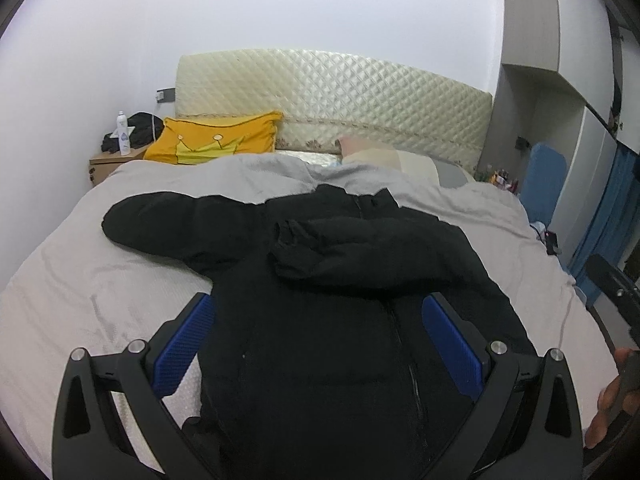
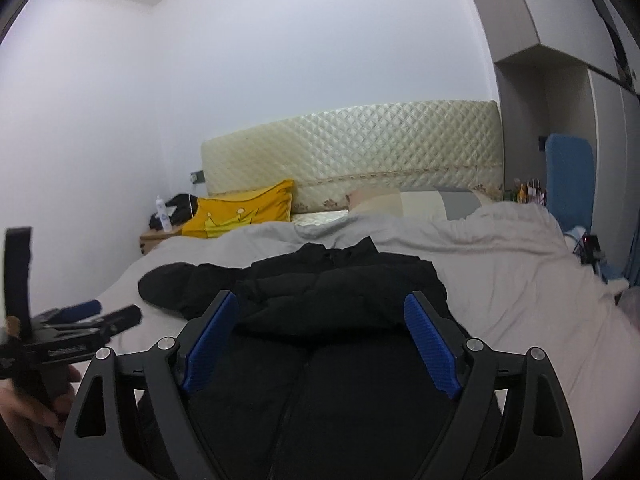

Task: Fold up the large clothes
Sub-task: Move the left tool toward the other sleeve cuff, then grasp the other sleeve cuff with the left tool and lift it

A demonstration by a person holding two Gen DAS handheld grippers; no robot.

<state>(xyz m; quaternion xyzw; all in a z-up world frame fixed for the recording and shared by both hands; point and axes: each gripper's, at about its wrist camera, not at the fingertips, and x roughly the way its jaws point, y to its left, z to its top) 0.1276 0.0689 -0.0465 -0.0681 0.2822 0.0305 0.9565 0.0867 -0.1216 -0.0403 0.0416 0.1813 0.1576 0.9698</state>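
Observation:
A black padded jacket [image 1: 320, 344] lies front up on the bed, zipper down its middle. Its right sleeve [image 1: 360, 256] is folded across the chest; its left sleeve [image 1: 160, 228] stretches out to the left. My left gripper [image 1: 318, 312] is open, hovering over the jacket's lower part with blue pads [image 1: 452, 344] either side. My right gripper [image 2: 320, 312] is open above the same jacket [image 2: 320, 400], holding nothing. The left gripper also shows in the right wrist view [image 2: 96, 316], at the far left over the bedsheet.
The bed has a light grey sheet [image 1: 72, 280], a cream quilted headboard [image 1: 340, 96], a yellow pillow [image 1: 216, 138] and a beige pillow [image 1: 388, 158]. A nightstand with a bottle [image 1: 123, 136] stands far left. A blue chair [image 1: 544, 180] and wardrobe are right.

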